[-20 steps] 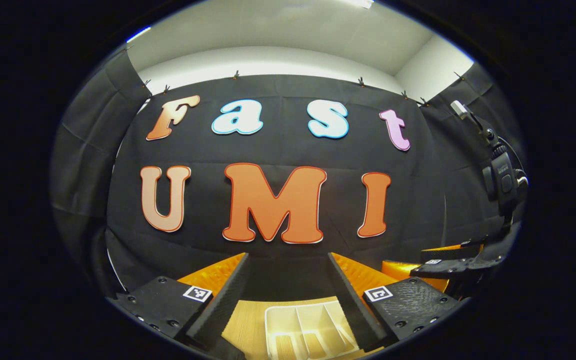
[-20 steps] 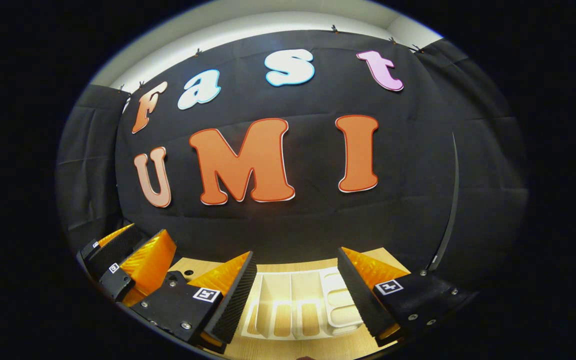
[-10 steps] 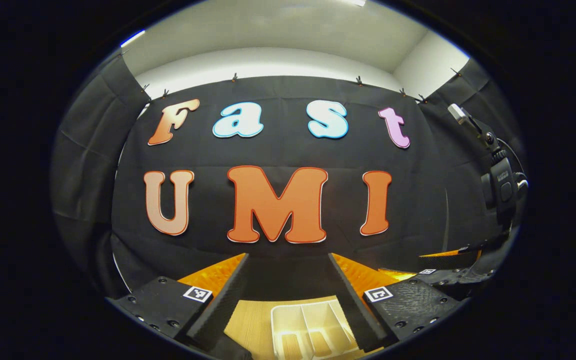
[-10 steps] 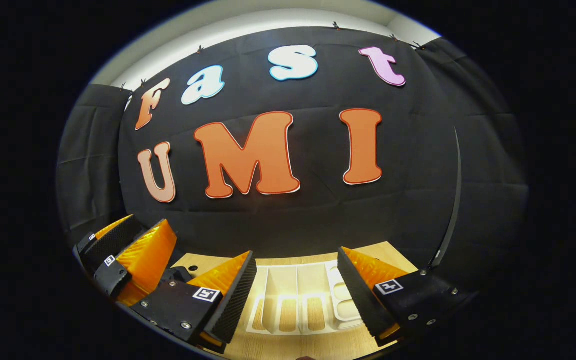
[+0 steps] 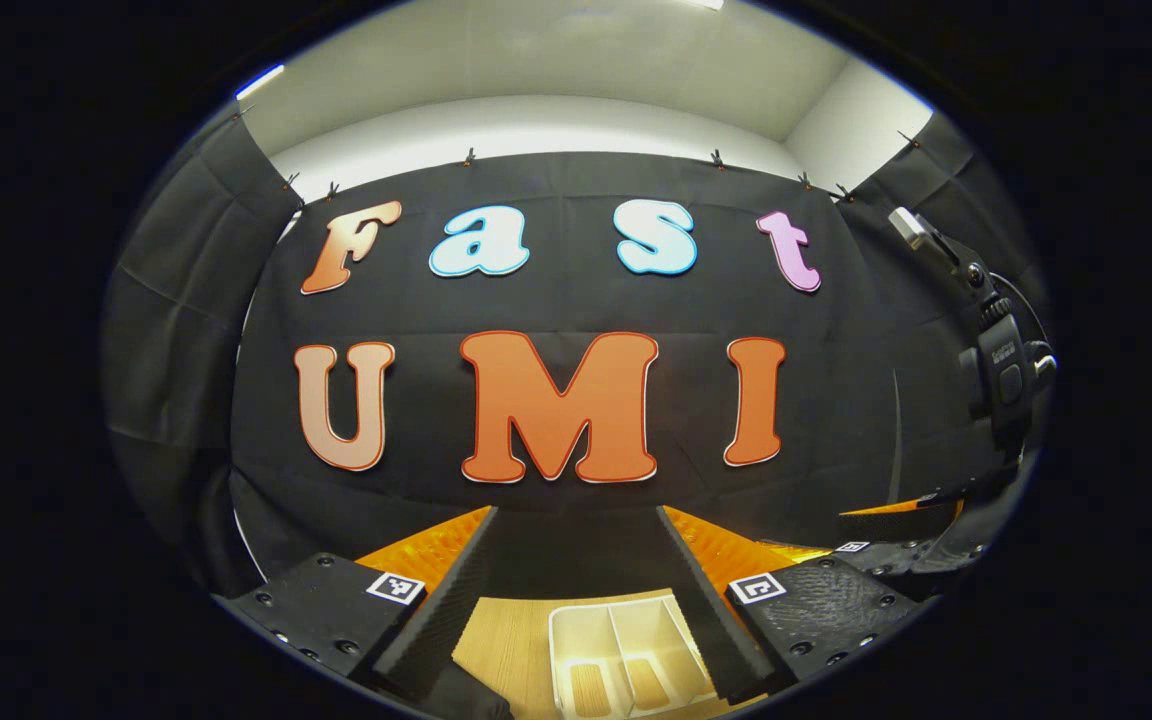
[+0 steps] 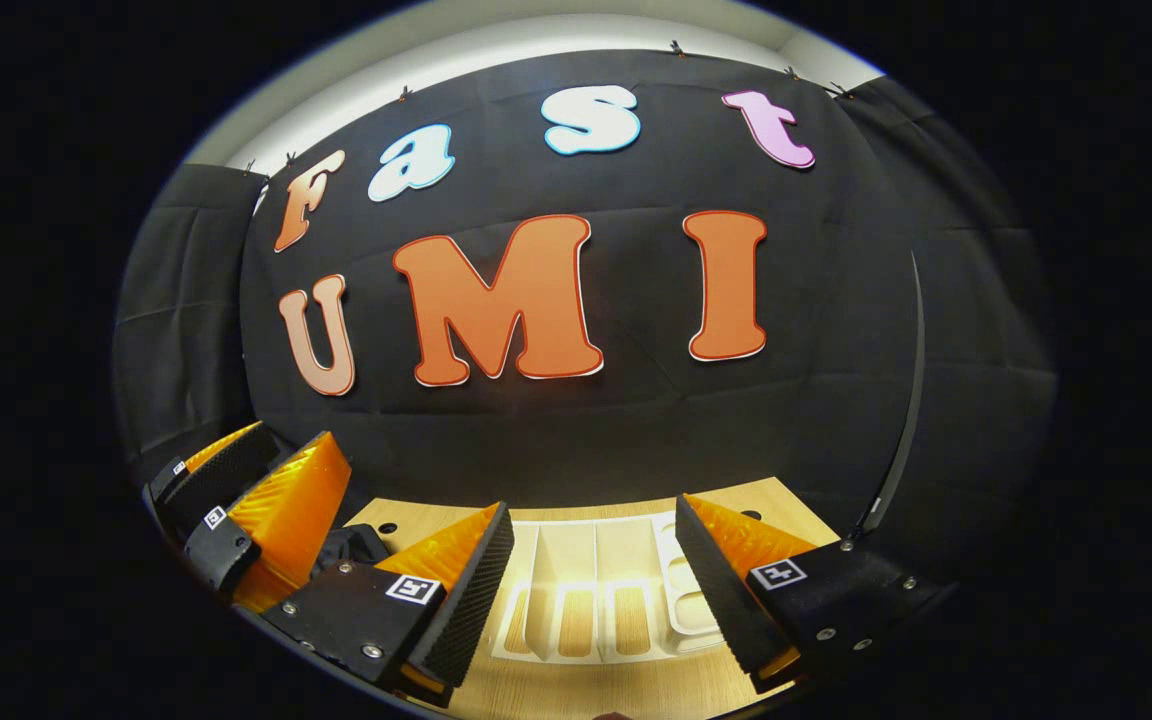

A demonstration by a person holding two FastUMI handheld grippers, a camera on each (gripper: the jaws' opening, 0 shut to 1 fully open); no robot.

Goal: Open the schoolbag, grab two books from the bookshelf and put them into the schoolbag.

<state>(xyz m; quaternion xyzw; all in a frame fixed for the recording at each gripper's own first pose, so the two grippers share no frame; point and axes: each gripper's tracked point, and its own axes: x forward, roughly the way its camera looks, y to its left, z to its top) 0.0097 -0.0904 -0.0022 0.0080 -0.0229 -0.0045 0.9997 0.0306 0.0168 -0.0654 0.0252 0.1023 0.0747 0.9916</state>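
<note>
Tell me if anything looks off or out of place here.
Nothing stands out. The white rack sits flat on the wooden table, and the left gripper and right gripper hang open above it, holding nothing.

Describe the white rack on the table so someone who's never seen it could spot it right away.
Start at the wooden table below the black cloth wall. The white rack sits between the right gripper's open fingers. Thin upright dividers split it into narrow slots, and it is the only white thing there.
</note>
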